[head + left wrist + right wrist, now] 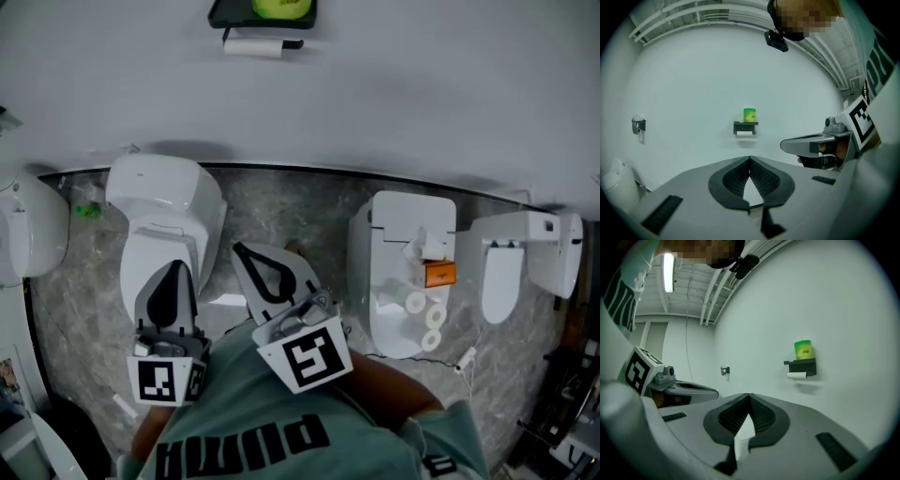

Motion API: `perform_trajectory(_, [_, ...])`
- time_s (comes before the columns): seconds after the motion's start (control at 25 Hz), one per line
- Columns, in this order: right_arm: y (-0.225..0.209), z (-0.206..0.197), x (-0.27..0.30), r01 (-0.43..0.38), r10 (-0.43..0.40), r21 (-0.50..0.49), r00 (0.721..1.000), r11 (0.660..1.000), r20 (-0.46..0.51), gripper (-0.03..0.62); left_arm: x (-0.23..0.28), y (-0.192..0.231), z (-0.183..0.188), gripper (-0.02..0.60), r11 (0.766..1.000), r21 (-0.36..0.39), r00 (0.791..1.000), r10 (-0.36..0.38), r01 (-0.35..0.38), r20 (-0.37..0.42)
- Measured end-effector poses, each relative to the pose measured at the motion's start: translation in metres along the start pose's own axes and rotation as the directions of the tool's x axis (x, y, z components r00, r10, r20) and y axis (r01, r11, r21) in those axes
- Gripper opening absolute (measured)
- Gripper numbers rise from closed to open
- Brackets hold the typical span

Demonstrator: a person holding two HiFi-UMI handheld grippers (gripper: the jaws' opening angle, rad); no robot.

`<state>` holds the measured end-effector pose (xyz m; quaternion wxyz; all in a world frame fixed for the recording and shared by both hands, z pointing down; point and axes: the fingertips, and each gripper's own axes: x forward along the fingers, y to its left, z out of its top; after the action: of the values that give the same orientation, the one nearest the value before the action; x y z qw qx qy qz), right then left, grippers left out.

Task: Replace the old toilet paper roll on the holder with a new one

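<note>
Right gripper view: toilet paper roll (796,375) hangs well beyond closed jaws.

We are in a mock-up washroom, more test lab than home. Below the black wall holder (230,14) and its paper roll (251,45), several white toilets (164,202) line a grey marbled floor (309,206). Bare ceiling pipes (719,291) run above it.

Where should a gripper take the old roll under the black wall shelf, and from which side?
Take the roll across its round body, coming from the front and slightly below. It lies level close under the black shelf, which carries a green container, so coming from above looks blocked.
</note>
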<state>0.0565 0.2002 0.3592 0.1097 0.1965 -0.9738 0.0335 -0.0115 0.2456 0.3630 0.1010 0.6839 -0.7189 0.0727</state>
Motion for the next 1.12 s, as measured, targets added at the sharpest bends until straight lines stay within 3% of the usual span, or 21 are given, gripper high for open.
perform_trajectory(0.48, [-0.088, 0.009, 0.034, 0.011, -0.012, 0.05, 1.0, 0.999, 0.024, 0.004, 0.09, -0.002, 0.022, 0.005, 1.0, 0.018, 1.0, 0.003, -0.003, -0.019])
perform_trajectory(1.12, [-0.156, 0.026, 0.057, -0.001, -0.007, 0.081, 0.995, 0.997, 0.102, 0.004, 0.156, -0.011, 0.044, 0.005, 0.999, 0.039, 1.0, 0.005, -0.004, -0.009])
